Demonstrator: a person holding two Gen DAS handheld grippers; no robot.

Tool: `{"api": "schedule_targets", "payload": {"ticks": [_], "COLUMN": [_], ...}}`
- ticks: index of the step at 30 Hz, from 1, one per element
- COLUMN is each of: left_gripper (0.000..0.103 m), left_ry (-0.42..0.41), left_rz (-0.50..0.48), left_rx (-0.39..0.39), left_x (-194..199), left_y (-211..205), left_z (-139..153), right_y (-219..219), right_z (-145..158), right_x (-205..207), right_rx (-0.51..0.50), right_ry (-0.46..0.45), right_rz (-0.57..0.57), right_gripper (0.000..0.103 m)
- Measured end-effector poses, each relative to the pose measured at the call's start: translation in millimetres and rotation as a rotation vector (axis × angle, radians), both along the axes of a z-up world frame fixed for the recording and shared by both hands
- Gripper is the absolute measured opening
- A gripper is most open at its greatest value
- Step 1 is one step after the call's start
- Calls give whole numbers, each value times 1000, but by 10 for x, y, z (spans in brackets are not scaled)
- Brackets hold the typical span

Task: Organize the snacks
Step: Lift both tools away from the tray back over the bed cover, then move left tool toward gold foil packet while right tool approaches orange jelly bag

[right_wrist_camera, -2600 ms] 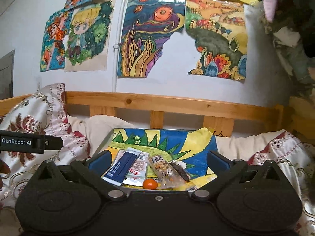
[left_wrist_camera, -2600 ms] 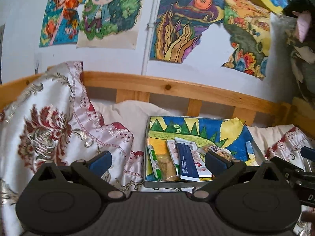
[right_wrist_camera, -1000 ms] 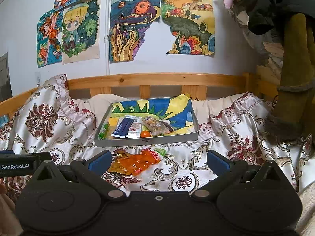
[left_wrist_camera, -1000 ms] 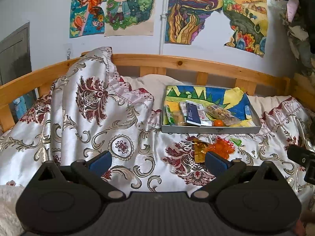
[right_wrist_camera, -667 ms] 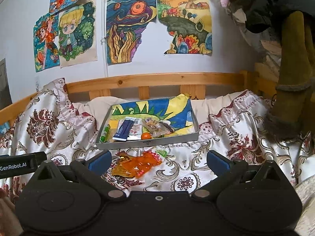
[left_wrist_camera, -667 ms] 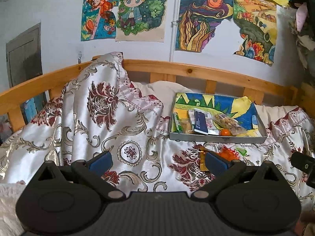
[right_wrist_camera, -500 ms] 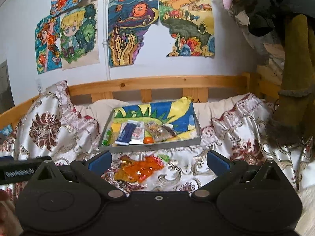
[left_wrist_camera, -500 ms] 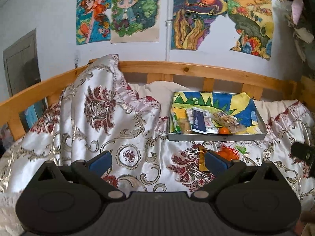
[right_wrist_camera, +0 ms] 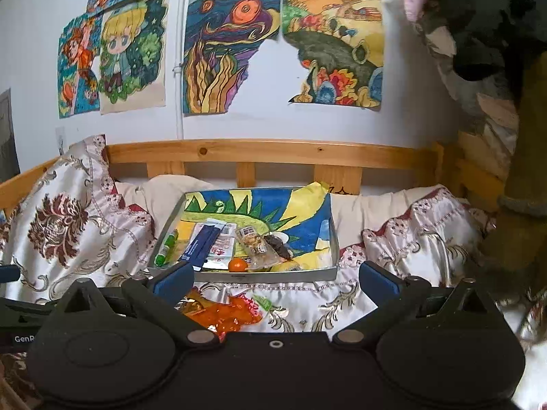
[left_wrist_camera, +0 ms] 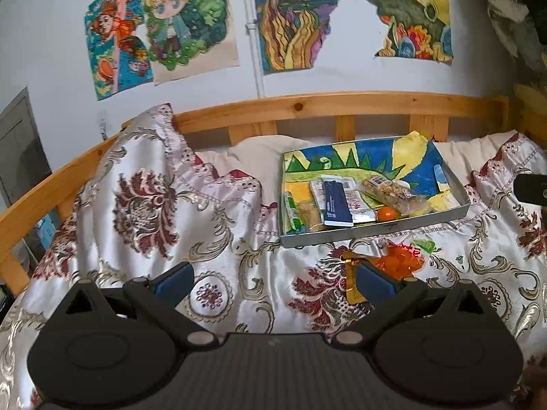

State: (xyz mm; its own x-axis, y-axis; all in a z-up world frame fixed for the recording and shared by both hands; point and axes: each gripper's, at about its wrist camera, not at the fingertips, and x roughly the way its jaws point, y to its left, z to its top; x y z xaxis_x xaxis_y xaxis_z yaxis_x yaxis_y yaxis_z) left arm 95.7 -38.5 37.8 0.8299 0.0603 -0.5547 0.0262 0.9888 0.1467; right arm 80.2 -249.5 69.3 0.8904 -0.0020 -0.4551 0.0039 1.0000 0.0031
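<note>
Left tool (left_wrist_camera: pixel 271 278) and right tool (right_wrist_camera: pixel 276 277): each has its two blue-padded fingers spread wide apart, with nothing between them. Both hover above the patterned bedspread (left_wrist_camera: pixel 143 212).

Just ahead of the right tool, partly behind its left finger, lies one orange snack bag (right_wrist_camera: pixel 227 311) on the bedspread, outside the tray. From the left tool the same bag sits ahead and to the right, beside its right finger.

Farther ahead stands one shallow metal tray (right_wrist_camera: pixel 273 276), lined with a painted sheet. Inside it, counted left to right from the right tool: one green tube (right_wrist_camera: pixel 166 245), one dark blue packet (right_wrist_camera: pixel 201 246) overlapping one white packet (right_wrist_camera: pixel 222 247), one small orange fruit (right_wrist_camera: pixel 238 265), and one clear bag of mixed snacks (right_wrist_camera: pixel 259 246). The left view also shows one tan packet (left_wrist_camera: pixel 312 215) beside the tube. That gives six items in the tray and one outside.

Beyond the tray are a wooden bed rail (right_wrist_camera: pixel 273 152) and a wall with several coloured drawings.

Probable risks:
- The bag looks thin and slippery, so a shallow pinch may catch only film and let it slide free.
- The fingers may gather bedspread cloth along with the bag.
- The tray rests on soft bedding, so a push against its near wall could tilt it and roll the fruit out.
</note>
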Motion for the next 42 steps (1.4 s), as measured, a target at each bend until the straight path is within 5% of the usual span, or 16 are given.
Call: {"api": "schedule_targets", "payload": {"ticks": [18, 42], "left_gripper": [103, 103], "left_ry": [129, 282], "left_rz": [-54, -70], "left_rx": [60, 51], "left_x": [848, 1462], "left_y": [-183, -88], "left_z": [-506, -991], "right_y": [-2, -139], "right_z": [-496, -1131], "right_x": [892, 1479], "right_rx": [-113, -132], "right_ry": [127, 301], "right_rz": [103, 134], "right_gripper": [102, 102]}}
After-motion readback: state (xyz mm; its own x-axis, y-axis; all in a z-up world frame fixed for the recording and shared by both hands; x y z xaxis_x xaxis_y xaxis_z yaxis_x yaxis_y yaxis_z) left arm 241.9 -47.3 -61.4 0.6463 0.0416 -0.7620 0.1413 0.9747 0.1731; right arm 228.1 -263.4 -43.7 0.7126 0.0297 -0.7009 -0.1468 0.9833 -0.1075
